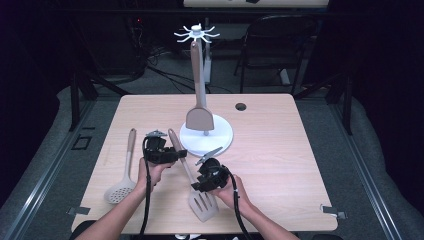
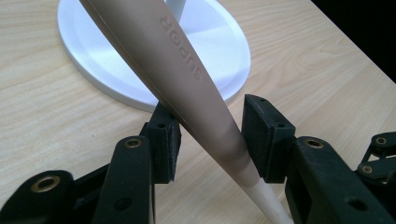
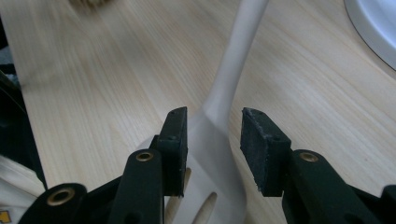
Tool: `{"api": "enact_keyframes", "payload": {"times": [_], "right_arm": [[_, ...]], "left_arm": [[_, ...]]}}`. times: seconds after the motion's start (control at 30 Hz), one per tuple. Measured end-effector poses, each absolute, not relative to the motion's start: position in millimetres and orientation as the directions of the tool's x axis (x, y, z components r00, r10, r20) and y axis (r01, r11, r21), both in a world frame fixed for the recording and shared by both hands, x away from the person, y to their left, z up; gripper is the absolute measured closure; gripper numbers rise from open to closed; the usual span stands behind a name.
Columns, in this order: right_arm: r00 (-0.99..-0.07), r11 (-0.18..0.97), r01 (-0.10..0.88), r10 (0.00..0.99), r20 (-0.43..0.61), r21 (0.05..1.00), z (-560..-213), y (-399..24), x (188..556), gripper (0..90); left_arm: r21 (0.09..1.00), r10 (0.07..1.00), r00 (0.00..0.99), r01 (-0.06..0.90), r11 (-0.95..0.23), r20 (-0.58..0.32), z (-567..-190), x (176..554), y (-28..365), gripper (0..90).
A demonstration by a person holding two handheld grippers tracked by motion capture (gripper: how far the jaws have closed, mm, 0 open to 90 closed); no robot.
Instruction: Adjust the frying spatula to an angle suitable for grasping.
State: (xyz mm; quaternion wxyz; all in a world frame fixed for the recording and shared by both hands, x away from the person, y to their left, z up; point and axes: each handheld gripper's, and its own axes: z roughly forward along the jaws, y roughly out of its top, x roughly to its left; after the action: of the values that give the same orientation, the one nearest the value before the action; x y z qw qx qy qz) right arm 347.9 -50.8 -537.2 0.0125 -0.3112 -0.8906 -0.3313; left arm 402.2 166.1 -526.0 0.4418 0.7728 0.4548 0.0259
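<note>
A dark recording lab: one pale table (image 1: 280, 145) on grey carpet, cables (image 1: 165, 75) trailing behind, a folding chair (image 1: 272, 45) pushed back.

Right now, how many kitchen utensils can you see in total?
3. A solid spatula hangs on the white rack. A perforated skimmer lies on the table's left part. A slotted turner lies between both grippers, its handle between the left gripper's fingers. None seems hidden.

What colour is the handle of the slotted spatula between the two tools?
Light brown handle, paling to cream toward the slotted spatula head; clearest in the left gripper view.
</note>
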Motion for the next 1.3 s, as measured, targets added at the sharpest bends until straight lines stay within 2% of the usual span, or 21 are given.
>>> {"api": "enact_keyframes", "payload": {"times": [0.6,0.87,1.3], "right_arm": [[-0.8,0.579,0.572,0.55,0.241,0.581,-543.6,-45.6,354.6,66.4],[-0.767,0.522,0.615,0.568,0.297,0.591,-543.1,-52.9,356.4,71.9],[-0.744,0.481,0.64,0.583,0.327,0.599,-540.4,-59.3,357.9,74.0]], "left_arm": [[0.749,0.693,0.627,0.635,-0.188,-0.357,-518.2,395.2,160.8,59.5],[0.759,0.655,0.662,0.619,-0.202,-0.365,-518.0,392.4,159.1,58.8],[0.752,0.613,0.704,0.607,-0.257,-0.358,-521.6,385.2,147.7,58.9]]}}
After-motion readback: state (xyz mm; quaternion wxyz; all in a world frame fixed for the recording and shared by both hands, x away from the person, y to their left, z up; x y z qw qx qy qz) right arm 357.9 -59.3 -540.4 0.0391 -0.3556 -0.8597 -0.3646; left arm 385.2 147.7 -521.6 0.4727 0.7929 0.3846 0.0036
